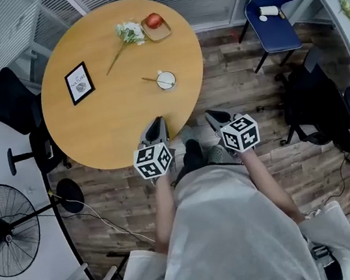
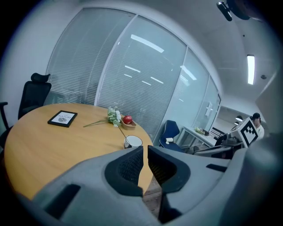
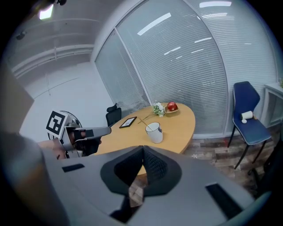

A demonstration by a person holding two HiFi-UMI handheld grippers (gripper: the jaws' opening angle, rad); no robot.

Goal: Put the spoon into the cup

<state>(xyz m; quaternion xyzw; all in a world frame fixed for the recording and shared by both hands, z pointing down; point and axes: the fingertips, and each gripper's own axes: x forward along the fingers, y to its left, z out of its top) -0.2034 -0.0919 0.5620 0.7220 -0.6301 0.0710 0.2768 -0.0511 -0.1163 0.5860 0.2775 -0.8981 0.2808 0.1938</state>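
Observation:
A white cup (image 1: 166, 80) stands on the round wooden table (image 1: 106, 120), right of centre. The spoon (image 1: 149, 79) rests inside it, its thin handle sticking out to the left. The left gripper view shows the same cup (image 2: 132, 141) and spoon (image 2: 121, 132), and so does the right gripper view, with the cup (image 3: 154, 132) and spoon (image 3: 146, 122). My left gripper (image 1: 155, 127) hangs at the table's near edge, shut and empty. My right gripper (image 1: 214, 118) is just off the edge over the floor, also shut and empty. Both are well short of the cup.
A black picture frame (image 1: 79, 82) lies at the table's left. A flower (image 1: 125, 35) and a wooden dish with a red apple (image 1: 154, 22) sit at the far side. A blue chair (image 1: 270, 5), black office chairs (image 1: 7, 100) and a floor fan (image 1: 5, 229) surround the table.

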